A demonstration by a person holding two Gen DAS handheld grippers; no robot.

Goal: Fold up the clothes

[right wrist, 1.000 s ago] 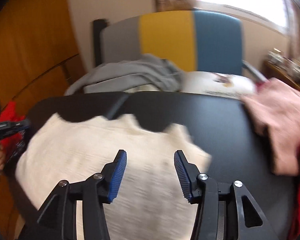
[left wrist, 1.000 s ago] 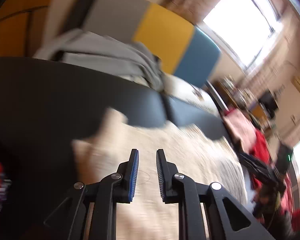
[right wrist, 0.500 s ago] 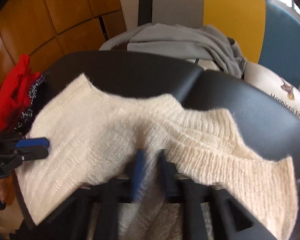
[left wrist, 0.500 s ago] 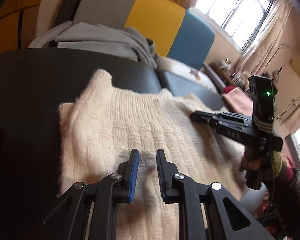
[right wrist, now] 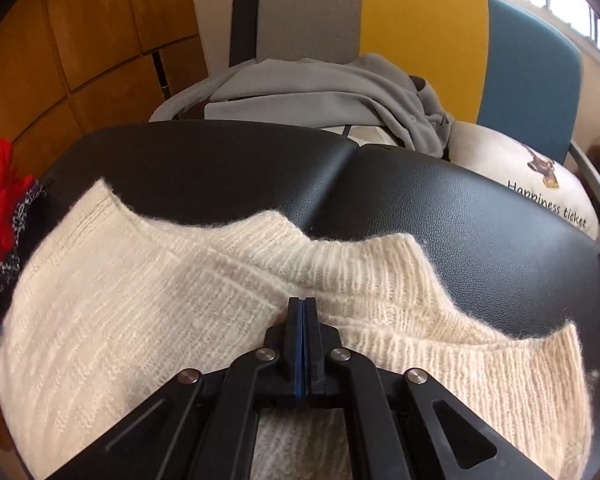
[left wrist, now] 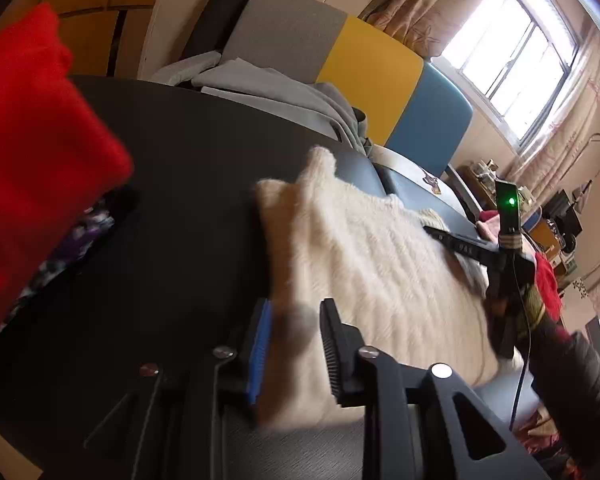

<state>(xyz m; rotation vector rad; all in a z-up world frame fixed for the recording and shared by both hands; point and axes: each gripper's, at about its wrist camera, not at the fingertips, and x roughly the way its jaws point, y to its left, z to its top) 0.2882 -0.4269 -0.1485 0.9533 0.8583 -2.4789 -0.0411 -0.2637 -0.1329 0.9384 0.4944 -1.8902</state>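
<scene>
A cream knit sweater [left wrist: 360,264] lies flat on the black padded table [left wrist: 180,200]. My left gripper [left wrist: 294,316] is open at the sweater's left edge, and the blurred hem corner sits between its fingers. In the right wrist view the sweater [right wrist: 140,320] fills the foreground with its neckline toward the far side. My right gripper [right wrist: 302,304] is shut, its tips pinching a ridge of knit just below the collar. That right gripper [left wrist: 460,245] also shows in the left wrist view, low over the sweater's far side.
A red garment [left wrist: 28,140] and a dark patterned one hang at the table's left end. Behind the table [right wrist: 460,220] stands a grey, yellow and blue chair [right wrist: 420,28] holding a grey garment [right wrist: 320,92] and a printed cushion [right wrist: 520,176]. A person's sleeve [left wrist: 560,360] is at the right.
My left gripper slid from the sweater's middle to its left edge and opened wider. My right gripper's jaws finished closing on the knit near the collar.
</scene>
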